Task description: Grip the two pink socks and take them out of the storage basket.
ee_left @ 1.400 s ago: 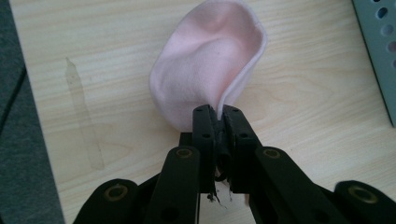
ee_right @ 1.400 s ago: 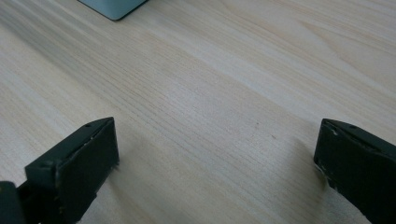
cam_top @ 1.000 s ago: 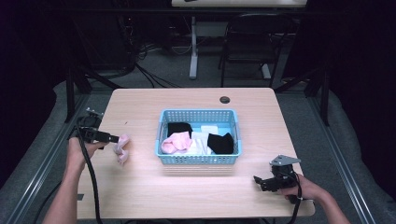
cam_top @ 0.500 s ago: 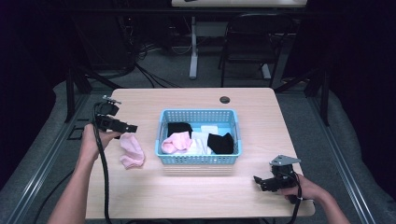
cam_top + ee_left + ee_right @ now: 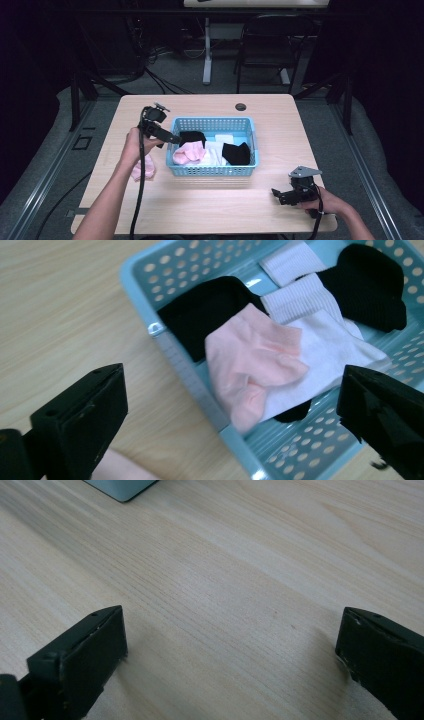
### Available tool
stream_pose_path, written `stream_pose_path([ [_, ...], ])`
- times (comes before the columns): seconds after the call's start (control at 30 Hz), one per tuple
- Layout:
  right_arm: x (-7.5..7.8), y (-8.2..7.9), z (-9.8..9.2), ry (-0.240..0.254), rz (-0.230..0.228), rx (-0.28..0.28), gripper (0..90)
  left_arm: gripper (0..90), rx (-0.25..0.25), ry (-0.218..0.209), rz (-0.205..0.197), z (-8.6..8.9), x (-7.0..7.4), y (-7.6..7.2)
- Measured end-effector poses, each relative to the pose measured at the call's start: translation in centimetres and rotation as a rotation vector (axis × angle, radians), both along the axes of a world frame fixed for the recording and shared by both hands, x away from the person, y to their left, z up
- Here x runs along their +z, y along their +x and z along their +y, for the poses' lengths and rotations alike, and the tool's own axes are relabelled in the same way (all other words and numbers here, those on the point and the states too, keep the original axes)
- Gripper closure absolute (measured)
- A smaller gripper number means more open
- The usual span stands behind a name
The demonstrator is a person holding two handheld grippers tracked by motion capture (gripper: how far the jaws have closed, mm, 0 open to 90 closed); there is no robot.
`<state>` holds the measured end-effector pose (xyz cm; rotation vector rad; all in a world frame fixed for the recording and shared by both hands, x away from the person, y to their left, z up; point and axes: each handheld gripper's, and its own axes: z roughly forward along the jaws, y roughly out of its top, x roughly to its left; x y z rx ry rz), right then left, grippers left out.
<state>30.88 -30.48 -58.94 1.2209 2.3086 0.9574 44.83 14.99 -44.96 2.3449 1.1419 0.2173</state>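
From the high view, a person's left forearm reaches up and forward from the bottom edge, its hand holding the left gripper [image 5: 172, 138] raised above the wooden table [image 5: 200, 210], jaws pointing right toward the blue basket [image 5: 212, 171]. A pink sock [image 5: 142, 170] lies on the table just left of the basket, partly hidden under that hand. The right gripper [image 5: 276, 193] sits low near the table's front right corner, jaws pointing left, held by the right hand [image 5: 325, 202].

In the left gripper view, its jaws stand wide apart, released, nothing between them — below them the basket [image 5: 200, 390] holds a second pink sock [image 5: 250, 365], folded, its long axis running diagonally, over white socks [image 5: 325, 340] and black socks [image 5: 210, 310].

In the right gripper view, the jaws are spread wide and empty over bare wood [image 5: 225, 580], with a basket corner [image 5: 120, 487] at the top edge.
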Motion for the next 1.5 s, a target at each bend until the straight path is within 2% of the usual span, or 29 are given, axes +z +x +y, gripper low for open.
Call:
stream_pose_path([
  [0.2,0.0,0.0,0.0,0.002,0.001,0.001,0.0,1.1,-0.08,0.044,0.029,-3.2,-2.0,0.5],
  [0.33,0.0,0.0,0.0,0.004,-0.001,0.001,0.0,3.6,-0.116,0.045,0.076,-4.6,-3.3,0.9],
  [0.47,0.0,0.0,0.0,0.002,0.0,0.001,0.0,7.7,-0.116,0.049,0.115,-5.7,-4.6,1.1],
  [0.6,0.0,0.0,0.0,0.002,0.0,0.002,0.0,9.8,-0.111,0.062,0.136,-6.5,-5.3,1.3],
  [0.7,0.0,0.0,0.0,0.001,0.0,0.001,0.0,14.6,-0.104,0.086,0.153,-6.9,-5.8,1.5],
  [0.8,0.0,0.0,0.0,0.004,-0.001,0.001,0.0,20.9,-0.089,0.133,0.166,-7.5,-6.5,1.7],
  [0.97,0.0,0.0,0.0,0.004,-0.001,0.0,0.0,27.9,-0.081,0.165,0.191,-8.0,-7.1,1.8],
  [1.17,0.0,0.0,0.0,0.003,0.0,0.001,0.0,48.5,-0.069,0.215,0.213,-8.4,-8.0,1.8],
  [1.37,0.0,0.0,0.0,0.003,-0.001,0.001,0.0,70.4,-0.067,0.215,0.214,-8.0,-8.0,1.9],
  [1.5,0.0,0.0,0.0,0.002,-0.001,0.001,0.0,83.0,-0.066,0.237,0.215,-7.6,-7.9,1.7],
])
